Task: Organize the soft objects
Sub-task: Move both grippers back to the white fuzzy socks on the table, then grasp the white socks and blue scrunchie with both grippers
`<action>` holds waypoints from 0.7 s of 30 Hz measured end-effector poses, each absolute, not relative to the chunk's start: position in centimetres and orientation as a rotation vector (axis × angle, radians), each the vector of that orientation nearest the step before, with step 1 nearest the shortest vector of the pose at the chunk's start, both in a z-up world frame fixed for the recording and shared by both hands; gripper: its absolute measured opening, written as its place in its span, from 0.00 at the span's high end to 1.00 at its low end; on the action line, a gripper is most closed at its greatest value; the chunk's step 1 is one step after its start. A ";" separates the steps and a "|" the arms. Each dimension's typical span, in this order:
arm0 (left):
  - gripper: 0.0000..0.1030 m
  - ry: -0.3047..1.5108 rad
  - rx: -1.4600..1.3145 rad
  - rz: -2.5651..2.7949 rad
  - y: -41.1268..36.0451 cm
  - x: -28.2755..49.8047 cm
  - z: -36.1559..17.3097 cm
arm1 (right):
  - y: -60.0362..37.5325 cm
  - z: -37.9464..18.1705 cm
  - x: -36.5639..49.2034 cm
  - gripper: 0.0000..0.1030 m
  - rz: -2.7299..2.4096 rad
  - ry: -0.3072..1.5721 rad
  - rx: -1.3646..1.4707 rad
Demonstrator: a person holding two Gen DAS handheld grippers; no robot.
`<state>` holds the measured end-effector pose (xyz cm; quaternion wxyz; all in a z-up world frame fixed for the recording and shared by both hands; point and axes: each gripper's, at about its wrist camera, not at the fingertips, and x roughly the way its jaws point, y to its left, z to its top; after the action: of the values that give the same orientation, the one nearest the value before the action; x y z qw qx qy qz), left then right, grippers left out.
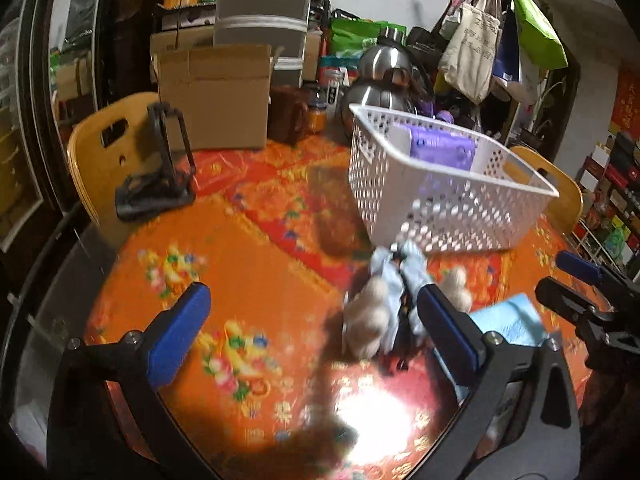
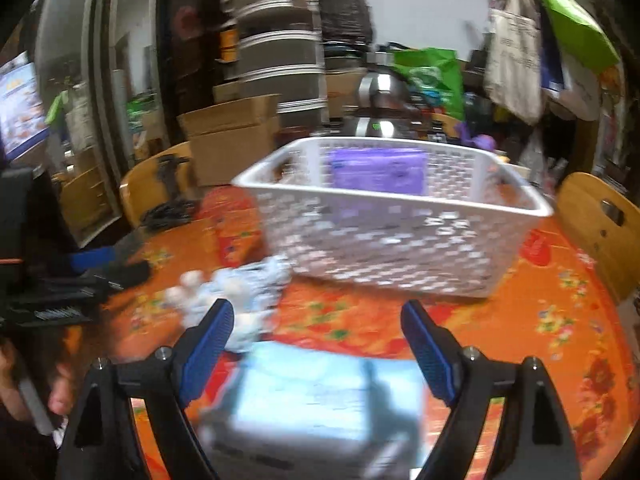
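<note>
A white basket [image 1: 444, 196] stands on the orange floral tablecloth [image 1: 240, 280], with a purple pack [image 1: 442, 148] leaning upright inside against its far wall. Just in front of the basket's near left corner lies a plush toy [image 1: 384, 304] — pale blue cloth with cream limbs, blurred, its top end about touching the basket's foot. Nearer than the basket and just right of the toy lies a light blue pack [image 2: 320, 392], flat on the cloth.

The left gripper [image 1: 316, 332] has its jaws spread wide with nothing between them; its right finger sits in front of the toy's right side, and whether it touches I cannot tell. The right gripper [image 2: 318, 344] is also wide apart and grips nothing — the blue pack lies under the gap between its fingers, short of the basket. Behind the basket, to its left, a cardboard box [image 1: 214, 96] stands on the table.
</note>
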<state>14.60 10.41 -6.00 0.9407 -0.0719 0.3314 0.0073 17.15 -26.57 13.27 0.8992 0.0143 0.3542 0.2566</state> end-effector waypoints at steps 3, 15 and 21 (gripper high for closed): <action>0.02 0.693 -0.140 -0.001 10.5 14.6 -7.4 | -24.0 12.9 16.1 0.24 0.581 0.732 0.001; 0.25 0.737 -0.116 -0.053 9.1 16.5 -9.3 | -20.2 11.4 17.0 0.58 0.624 0.804 -0.042; 0.57 0.761 -0.105 -0.100 7.8 17.5 -9.6 | -19.8 10.7 18.0 0.87 0.659 0.857 -0.026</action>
<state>17.51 7.76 -9.64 0.9258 -0.0510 0.3713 -0.0490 17.99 -19.77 10.67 0.8574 -0.0124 0.4077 0.3138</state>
